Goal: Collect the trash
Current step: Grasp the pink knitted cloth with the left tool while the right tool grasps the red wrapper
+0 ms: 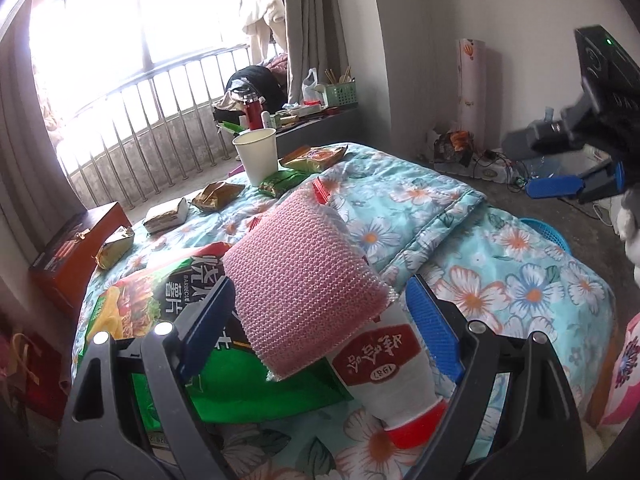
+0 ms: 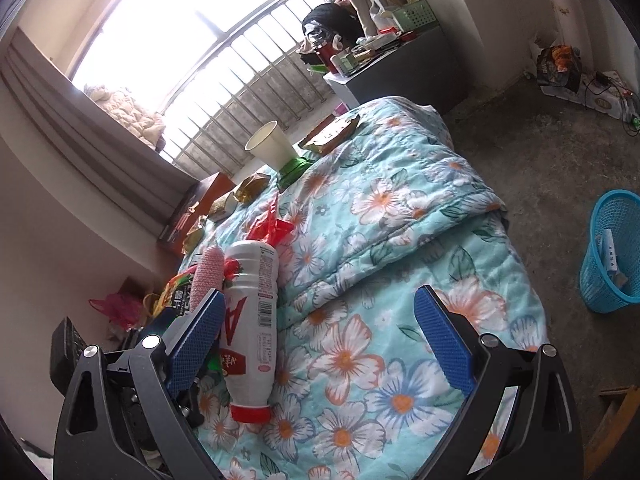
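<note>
Left gripper [image 1: 320, 316]: jaws spread wide, nothing clamped. Between its blue pads [image 1: 434, 330] a pink bubble-wrap pouch [image 1: 300, 280] is seen, lying on a white bottle with red cap [image 1: 394, 384]; whether either pad touches them can't be told. Cap end is pointed back toward the gripper. Under the left pad a green barbecue chip bag [image 1: 168, 304] is spread on the floral quilt [image 1: 500, 272]. Farther ahead: a paper cup [image 1: 258, 156] upright, small foil snack packets [image 1: 216, 196] scattered around it.

Right gripper [image 2: 320, 336]: jaws wide apart, empty, held over bare quilt [image 2: 400, 220]. The same bottle [image 2: 252, 320] is lying just inside its left pad [image 2: 196, 340], not gripped; contact can't be confirmed. A blue mesh wastebasket [image 2: 614, 252] is seen on the floor, well off to the right of that gripper, with some scraps inside.
</note>
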A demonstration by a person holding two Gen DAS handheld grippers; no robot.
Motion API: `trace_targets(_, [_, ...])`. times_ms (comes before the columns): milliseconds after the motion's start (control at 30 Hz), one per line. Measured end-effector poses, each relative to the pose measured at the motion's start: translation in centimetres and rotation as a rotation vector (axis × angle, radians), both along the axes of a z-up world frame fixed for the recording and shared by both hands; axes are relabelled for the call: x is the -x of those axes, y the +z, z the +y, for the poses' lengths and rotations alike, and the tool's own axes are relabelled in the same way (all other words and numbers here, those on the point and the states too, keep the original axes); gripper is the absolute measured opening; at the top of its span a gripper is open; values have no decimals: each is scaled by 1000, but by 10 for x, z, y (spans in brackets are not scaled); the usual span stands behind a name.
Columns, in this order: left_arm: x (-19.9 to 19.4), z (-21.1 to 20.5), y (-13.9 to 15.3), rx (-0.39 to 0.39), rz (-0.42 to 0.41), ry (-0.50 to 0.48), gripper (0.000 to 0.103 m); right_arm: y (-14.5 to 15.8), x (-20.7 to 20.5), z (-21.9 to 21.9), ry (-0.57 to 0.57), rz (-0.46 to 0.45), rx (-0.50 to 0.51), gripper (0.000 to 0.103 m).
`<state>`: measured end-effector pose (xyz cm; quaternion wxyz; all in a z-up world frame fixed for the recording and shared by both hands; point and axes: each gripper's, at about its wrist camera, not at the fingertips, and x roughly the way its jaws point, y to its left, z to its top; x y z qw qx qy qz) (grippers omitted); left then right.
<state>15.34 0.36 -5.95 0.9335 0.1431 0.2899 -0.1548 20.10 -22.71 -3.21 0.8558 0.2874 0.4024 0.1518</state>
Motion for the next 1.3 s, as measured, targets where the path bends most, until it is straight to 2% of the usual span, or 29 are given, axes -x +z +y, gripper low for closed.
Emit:
trace_targets(67, [0, -1, 0, -24, -21, 1, 82, 1, -21, 5, 40, 12, -37, 90])
trace_targets(233, [5, -6, -4, -72, -33, -2, 69, -5, -82, 31, 140, 64, -86, 87])
trace_targets(467, [12, -6, -5, -84, -21, -15, 49, -33, -152, 78, 211, 164, -53, 78])
trace_targets(667, [20, -8, -3, -85, -40, -28, 38, -54, -186, 97, 214, 222, -39, 71])
trace_targets(800, [27, -11, -1, -95, -72, -35, 31, -61, -194, 103, 205, 241, -43, 64])
trace_targets(900, [31, -9, 2, -88, -91, -33, 28, -64, -195, 103, 194, 252, -40, 53])
trace_targets(1000, [35, -6, 5, -79, -109, -29, 25, -68, -197, 102, 181, 262, -42, 39])
trace_targets(1067, [38, -7, 8, -81, -121, -30, 24, -67, -196, 101, 175, 259, -40, 24])
trace_targets(1133, [40, -6, 9, -73, -130, -31, 23, -68, -193, 98, 165, 256, -33, 16])
trace_targets(1300, [43, -4, 15, -68, -158, -20, 21, -55, -180, 79, 136, 211, -25, 9])
